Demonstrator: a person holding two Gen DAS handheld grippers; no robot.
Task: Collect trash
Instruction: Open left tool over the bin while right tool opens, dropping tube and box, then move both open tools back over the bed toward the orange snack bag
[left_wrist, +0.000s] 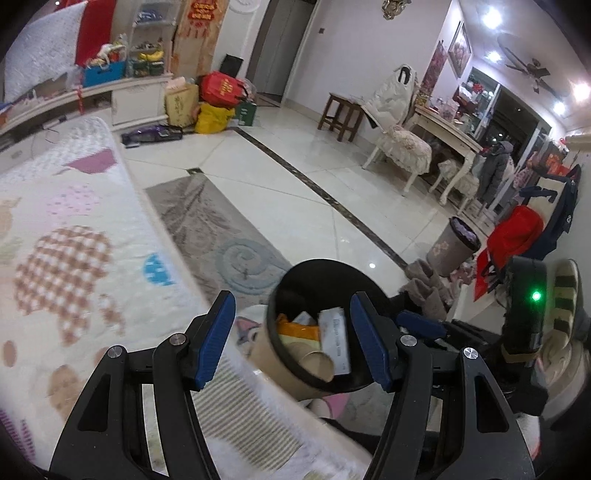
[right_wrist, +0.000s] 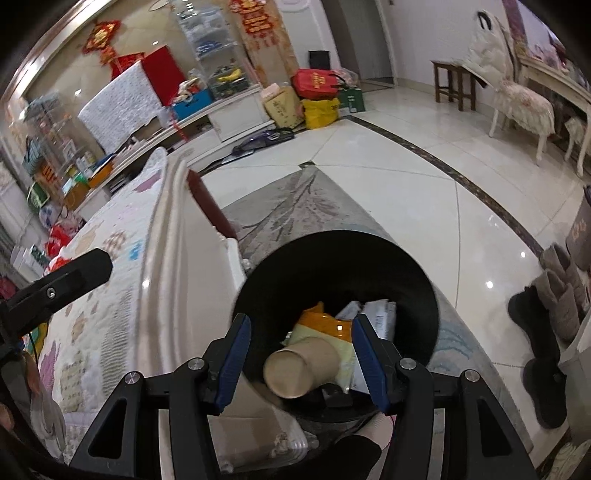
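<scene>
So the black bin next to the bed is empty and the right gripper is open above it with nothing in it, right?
Not quite: the black bin is not empty. The right wrist view shows a paper cup, an orange wrapper and a white box lying inside. The rest holds: the right gripper is open above it, holding nothing.

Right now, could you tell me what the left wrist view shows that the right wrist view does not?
Only the left wrist view shows the ceiling fan and a grey patterned bin by the red bag. Only the right wrist view shows the black boots. Both show the black trash bin holding a paper cup, orange wrapper and white boxes.
</scene>
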